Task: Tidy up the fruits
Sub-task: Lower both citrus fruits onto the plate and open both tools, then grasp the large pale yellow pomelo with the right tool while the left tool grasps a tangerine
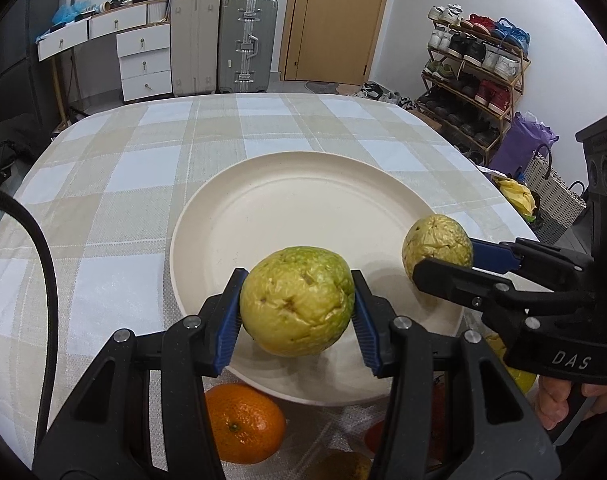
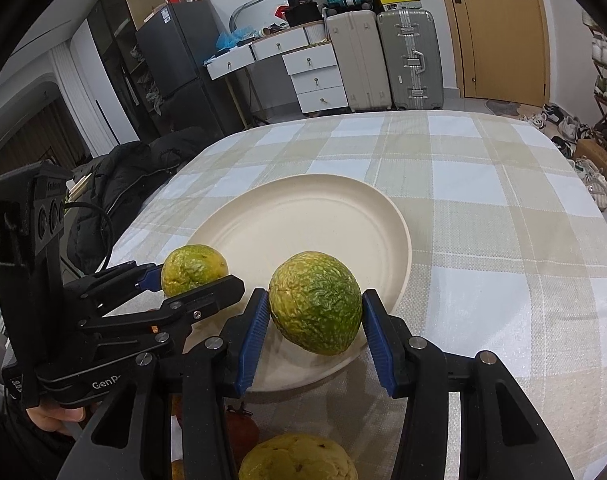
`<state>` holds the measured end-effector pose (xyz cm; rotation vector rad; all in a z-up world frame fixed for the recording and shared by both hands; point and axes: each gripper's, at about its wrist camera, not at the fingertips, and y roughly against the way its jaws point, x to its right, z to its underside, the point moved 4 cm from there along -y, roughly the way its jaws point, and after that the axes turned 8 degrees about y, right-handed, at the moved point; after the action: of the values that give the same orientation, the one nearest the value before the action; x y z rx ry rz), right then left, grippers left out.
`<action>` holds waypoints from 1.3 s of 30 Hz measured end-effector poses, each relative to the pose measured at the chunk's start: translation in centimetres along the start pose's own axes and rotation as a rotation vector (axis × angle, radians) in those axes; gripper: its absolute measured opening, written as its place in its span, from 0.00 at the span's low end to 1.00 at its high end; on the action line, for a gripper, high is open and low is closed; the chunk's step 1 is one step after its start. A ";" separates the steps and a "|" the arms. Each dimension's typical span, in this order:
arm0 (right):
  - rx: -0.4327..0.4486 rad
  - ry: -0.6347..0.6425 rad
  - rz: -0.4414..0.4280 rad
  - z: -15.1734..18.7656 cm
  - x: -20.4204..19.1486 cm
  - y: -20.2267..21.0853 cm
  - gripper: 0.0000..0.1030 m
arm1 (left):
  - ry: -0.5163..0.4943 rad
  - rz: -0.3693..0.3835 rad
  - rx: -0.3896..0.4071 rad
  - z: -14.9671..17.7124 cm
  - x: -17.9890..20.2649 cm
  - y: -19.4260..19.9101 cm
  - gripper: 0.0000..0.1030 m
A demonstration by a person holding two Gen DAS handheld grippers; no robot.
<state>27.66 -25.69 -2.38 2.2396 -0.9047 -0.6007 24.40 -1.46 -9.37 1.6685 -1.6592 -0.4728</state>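
Item: two wrinkled yellow-green fruits, both held in the air over the near part of a cream plate [image 1: 263, 216], neither one set down.

Left fruit [image 1: 297, 300]: yellowish, creased skin, clamped between the blue pads of the left hand-held gripper [image 1: 297, 306], whose jaws are closed onto its sides. It hangs above the plate's near rim.

Right fruit [image 2: 316, 302]: greener, mottled, pinched likewise by the right hand-held gripper [image 2: 316, 312], jaws closed against it, above the plate's near-right edge.

Plate: bare of fruit, resting on the checked surface [image 2: 483, 208].

Loose stock near the viewer: an orange [image 1: 243, 424] just in front of the plate, a further yellow-green fruit [image 2: 299, 458] and a dark red fruit [image 2: 241, 428], partly hidden under the gripper arms.

Hazards, as judged: both fruits are round and the pads grip only narrow patches of soft, wrinkled skin, so a tilt or a loosened squeeze could let one slip. Released from this height at the rim, either may roll off onto the cloth. The two grippers work close together; lowering both at once risks a knock.
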 end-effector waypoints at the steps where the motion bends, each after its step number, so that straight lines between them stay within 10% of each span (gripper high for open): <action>1: 0.000 0.000 -0.001 0.0 0.0 0.0 0.47 | 0.001 0.000 -0.001 0.0 0.0 -0.1 0.46; 9: 0.004 -0.005 0.000 0.0 0.0 0.2 0.48 | 0.000 -0.006 0.019 -0.1 0.1 0.7 0.46; 15: 0.045 -0.004 0.020 -0.1 0.2 2.2 0.51 | -0.010 -0.031 0.039 0.1 -0.1 1.8 0.67; 22: 0.119 0.002 0.066 0.8 0.5 5.7 0.98 | -0.035 -0.027 0.098 0.8 -0.3 5.4 0.87; 25: 0.109 -0.004 0.085 1.6 0.7 6.6 1.00 | -0.038 -0.031 0.118 1.5 -0.5 7.4 1.00; 39: 0.034 0.058 0.130 5.2 0.0 7.9 1.00 | -0.033 -0.051 0.138 6.4 -1.3 14.2 1.00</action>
<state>21.06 -32.14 -0.38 2.1966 -1.0289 -0.4623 9.74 -0.37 -3.94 1.8154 -1.7105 -0.4204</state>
